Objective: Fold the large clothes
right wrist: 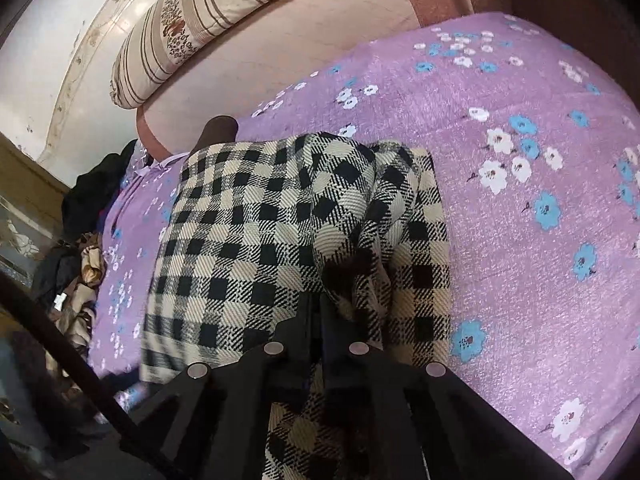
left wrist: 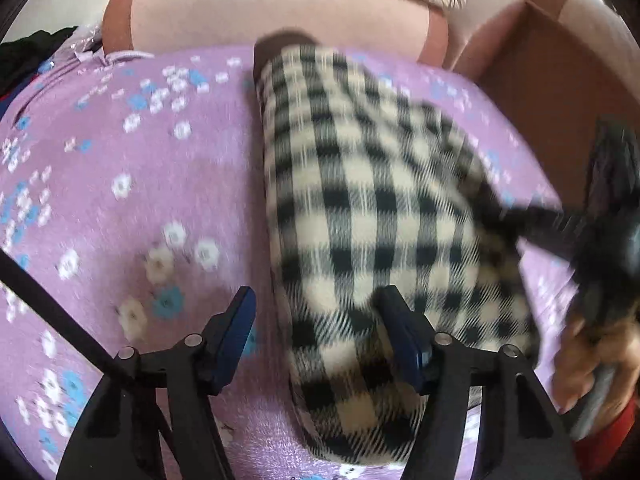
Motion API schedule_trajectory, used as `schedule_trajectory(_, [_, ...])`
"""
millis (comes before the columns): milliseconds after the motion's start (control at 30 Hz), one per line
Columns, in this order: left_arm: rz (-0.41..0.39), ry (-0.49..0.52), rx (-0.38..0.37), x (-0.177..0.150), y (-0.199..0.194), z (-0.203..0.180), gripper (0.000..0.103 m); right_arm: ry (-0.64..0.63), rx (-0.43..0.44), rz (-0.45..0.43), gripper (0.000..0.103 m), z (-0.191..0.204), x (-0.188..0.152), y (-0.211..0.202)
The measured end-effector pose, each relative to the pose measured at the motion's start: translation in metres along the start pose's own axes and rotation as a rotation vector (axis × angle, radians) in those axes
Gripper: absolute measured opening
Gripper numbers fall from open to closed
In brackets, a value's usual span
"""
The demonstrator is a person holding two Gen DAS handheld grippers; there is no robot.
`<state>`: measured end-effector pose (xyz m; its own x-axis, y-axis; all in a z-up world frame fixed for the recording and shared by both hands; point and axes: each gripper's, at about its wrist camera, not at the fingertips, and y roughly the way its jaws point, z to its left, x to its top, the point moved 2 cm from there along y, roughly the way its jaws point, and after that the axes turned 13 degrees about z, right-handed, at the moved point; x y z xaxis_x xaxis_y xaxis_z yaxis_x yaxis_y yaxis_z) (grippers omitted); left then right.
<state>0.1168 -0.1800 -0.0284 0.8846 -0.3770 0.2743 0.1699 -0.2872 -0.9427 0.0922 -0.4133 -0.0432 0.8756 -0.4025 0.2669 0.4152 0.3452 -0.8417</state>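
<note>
A black-and-cream checked garment (left wrist: 360,208), thick and woolly, lies as a long folded strip on a fuzzy lilac bedspread (left wrist: 140,184) printed with white and blue flowers; a padded pink headboard (left wrist: 280,12) rises behind it. The right wrist view alone shows a striped bolster (right wrist: 192,28) and a heap of dark clothes (right wrist: 80,240) beside the bed. The left tool (left wrist: 316,312) stands wide open over the strip's near edge; the right tool (right wrist: 316,308) is clamped tight on a bunched fold.

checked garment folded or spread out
Folded: the checked garment lies as a narrow strip on the purple floral blanket, one layer doubled over along its length.
</note>
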Motion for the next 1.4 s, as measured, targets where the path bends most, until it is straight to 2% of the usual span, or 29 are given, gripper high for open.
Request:
schedule_trajectory(100, [-0.005,-0.032,-0.055,-0.016,0.006,0.009,0.064,0.011,0.025,0.011,0.0,-0.005,0.0,-0.001])
schedule_trajectory(200, [0.003,-0.073,-0.121,-0.032,0.005,0.022,0.064,0.001,0.013,0.011,0.0,-0.004,0.001,-0.002])
schedule_trajectory(267, [-0.008,-0.072,-0.116,-0.04,-0.001,0.027,0.064,-0.014,-0.002,0.0,0.0,0.001,0.0,-0.003])
schedule_trajectory(367, [-0.012,-0.087,-0.086,-0.05,-0.012,0.036,0.064,-0.043,0.004,-0.082,0.004,0.015,-0.005,-0.018])
schedule_trajectory(433, [-0.016,-0.098,-0.07,-0.058,-0.018,0.043,0.064,-0.091,-0.007,-0.14,0.01,0.03,-0.013,-0.031])
schedule_trajectory(533, [-0.023,-0.101,-0.052,-0.068,-0.026,0.045,0.064,-0.165,0.056,-0.156,0.014,0.053,-0.028,-0.043])
schedule_trajectory(600, [-0.033,-0.082,-0.038,-0.071,-0.031,0.043,0.064,-0.195,0.123,-0.129,0.014,0.067,-0.033,-0.043])
schedule_trajectory(667, [-0.049,-0.05,-0.006,-0.074,-0.034,0.037,0.064,-0.234,0.228,-0.08,0.014,0.089,-0.032,-0.039])
schedule_trajectory(700, [-0.054,-0.036,0.013,-0.074,-0.034,0.034,0.064,-0.245,0.249,-0.067,0.015,0.096,-0.031,-0.037])
schedule_trajectory(733, [-0.057,-0.029,0.022,-0.074,-0.033,0.032,0.064,-0.266,0.291,-0.026,0.016,0.109,-0.026,-0.028])
schedule_trajectory(800, [-0.053,-0.041,0.008,-0.075,-0.032,0.03,0.064,-0.288,0.379,0.077,0.029,0.126,-0.017,-0.006])
schedule_trajectory(833, [-0.046,-0.054,-0.009,-0.075,-0.03,0.031,0.064,-0.295,0.414,0.14,0.029,0.133,-0.011,0.011])
schedule_trajectory(900, [-0.043,-0.067,-0.029,-0.075,-0.028,0.036,0.064,-0.283,0.339,0.196,0.026,0.138,0.005,0.046])
schedule_trajectory(967, [-0.048,-0.065,-0.034,-0.076,-0.028,0.037,0.064,-0.242,0.298,0.204,0.014,0.133,0.031,0.071])
schedule_trajectory(1033, [-0.048,-0.059,-0.039,-0.077,-0.029,0.037,0.064,-0.161,0.202,0.134,0.014,0.119,0.06,0.08])
schedule_trajectory(1133, [-0.049,-0.052,-0.056,-0.077,-0.03,0.035,0.064,-0.01,-0.026,0.036,0.016,0.085,0.098,0.082])
schedule_trajectory(1167, [-0.049,-0.05,-0.059,-0.077,-0.031,0.035,0.064,0.039,-0.058,0.02,0.016,0.072,0.105,0.078])
schedule_trajectory(1233, [-0.053,-0.037,-0.048,-0.079,-0.037,0.033,0.064,0.076,-0.039,-0.015,0.018,0.059,0.105,0.057])
schedule_trajectory(1300, [-0.066,-0.017,-0.037,-0.083,-0.046,0.031,0.064,0.043,-0.035,-0.056,0.027,0.058,0.095,0.031])
schedule_trajectory(1400, [-0.084,-0.015,-0.019,-0.091,-0.059,0.028,0.064,-0.017,-0.037,-0.09,0.029,0.054,0.064,-0.013])
